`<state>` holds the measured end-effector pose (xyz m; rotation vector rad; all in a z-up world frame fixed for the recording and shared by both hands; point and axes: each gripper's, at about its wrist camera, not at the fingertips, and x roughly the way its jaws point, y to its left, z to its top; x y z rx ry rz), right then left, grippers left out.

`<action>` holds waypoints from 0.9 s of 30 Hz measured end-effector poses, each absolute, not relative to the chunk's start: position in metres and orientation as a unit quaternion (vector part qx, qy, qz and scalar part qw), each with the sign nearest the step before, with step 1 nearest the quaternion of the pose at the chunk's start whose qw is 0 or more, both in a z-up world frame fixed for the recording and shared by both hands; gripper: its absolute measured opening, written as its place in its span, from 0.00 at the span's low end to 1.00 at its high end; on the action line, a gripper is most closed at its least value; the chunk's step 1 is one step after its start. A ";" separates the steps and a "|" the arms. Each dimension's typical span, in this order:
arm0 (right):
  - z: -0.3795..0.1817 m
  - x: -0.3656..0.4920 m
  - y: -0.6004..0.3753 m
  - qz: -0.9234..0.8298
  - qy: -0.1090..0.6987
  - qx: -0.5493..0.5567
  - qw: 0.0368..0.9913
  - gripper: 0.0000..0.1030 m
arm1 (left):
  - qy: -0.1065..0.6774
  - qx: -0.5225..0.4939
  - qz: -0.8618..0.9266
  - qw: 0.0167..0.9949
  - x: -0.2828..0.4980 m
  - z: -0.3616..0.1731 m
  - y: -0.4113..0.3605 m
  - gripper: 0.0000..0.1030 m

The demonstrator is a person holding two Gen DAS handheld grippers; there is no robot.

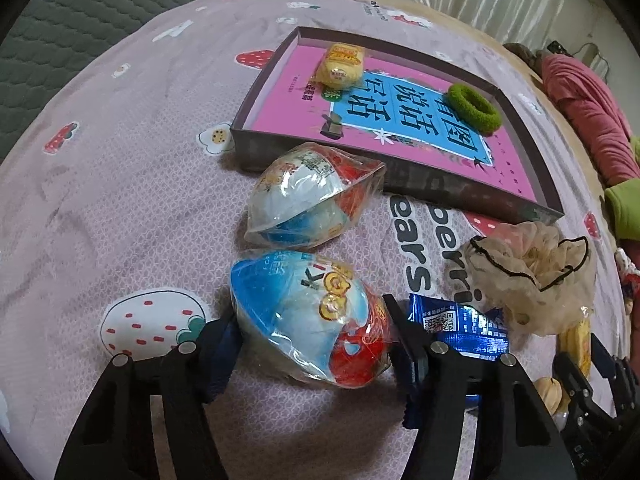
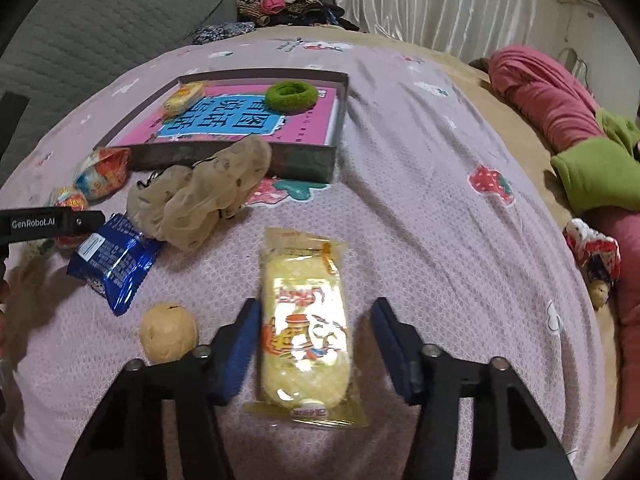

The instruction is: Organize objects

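The left gripper is closing its 2 blue pads on a wrapped toy egg, both pads touching its plastic sides as it is lying on the pink bedsheet. A second wrapped egg is sitting just beyond it, against the front wall of the shallow box. Inside the box, a pink book is carrying a small yellow snack and a green hair tie. A blue packet and a beige scrunchie are lying to the right. The right gripper is straddling a long yellow snack pack; its left pad is touching the wrapper, its right pad is standing just apart. A tan ball is resting beside it.
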<state>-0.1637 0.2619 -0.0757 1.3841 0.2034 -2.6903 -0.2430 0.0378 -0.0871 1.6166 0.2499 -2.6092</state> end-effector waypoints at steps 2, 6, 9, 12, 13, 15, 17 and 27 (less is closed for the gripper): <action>-0.075 -0.163 0.258 -0.886 0.074 0.454 0.056 0.41 | 0.080 0.524 -0.847 0.030 -0.242 -0.087 0.037 0.62; -0.074 -0.160 0.252 -0.887 0.090 0.449 0.056 0.40 | 0.077 0.523 -0.849 0.024 -0.240 -0.087 0.037 0.61; -0.071 -0.158 0.252 -0.889 0.086 0.445 0.061 0.40 | 0.074 0.520 -0.851 0.017 -0.236 -0.086 0.036 0.61; -0.067 -0.155 0.253 -0.891 0.081 0.442 0.062 0.40 | 0.070 0.518 -0.853 0.010 -0.232 -0.086 0.036 0.60; -0.066 -0.154 0.254 -0.892 0.081 0.441 0.062 0.40 | 0.069 0.517 -0.853 0.009 -0.230 -0.085 0.036 0.60; -0.063 -0.153 0.254 -0.892 0.080 0.440 0.061 0.40 | 0.068 0.516 -0.854 0.005 -0.226 -0.084 0.036 0.60; -0.061 -0.151 0.254 -0.893 0.078 0.439 0.063 0.40 | 0.065 0.514 -0.855 0.003 -0.223 -0.083 0.036 0.60; -0.060 -0.142 0.256 -0.890 0.067 0.447 0.067 0.40 | 0.049 0.505 -0.862 -0.009 -0.206 -0.077 0.037 0.60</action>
